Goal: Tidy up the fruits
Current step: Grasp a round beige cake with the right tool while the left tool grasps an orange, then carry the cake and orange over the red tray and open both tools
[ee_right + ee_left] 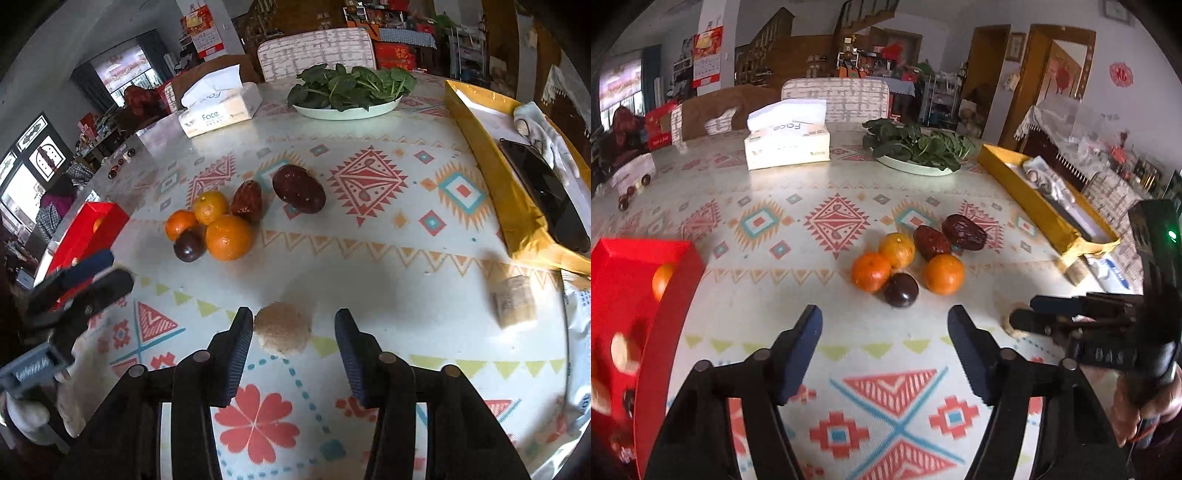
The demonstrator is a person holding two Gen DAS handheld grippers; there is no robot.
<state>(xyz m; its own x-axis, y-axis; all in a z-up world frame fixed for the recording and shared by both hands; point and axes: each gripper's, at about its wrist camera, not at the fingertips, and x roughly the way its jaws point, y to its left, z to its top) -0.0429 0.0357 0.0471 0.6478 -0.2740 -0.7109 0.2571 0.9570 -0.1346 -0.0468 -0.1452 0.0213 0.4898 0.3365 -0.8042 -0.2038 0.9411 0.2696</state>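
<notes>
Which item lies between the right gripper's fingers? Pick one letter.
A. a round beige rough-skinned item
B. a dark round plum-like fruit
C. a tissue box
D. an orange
A: in the right wrist view the round beige item lies on the tablecloth inside the right gripper, next to one finger and apart from the other.

Patterned table (369,258) under oranges (229,237), dates (299,189).
</notes>
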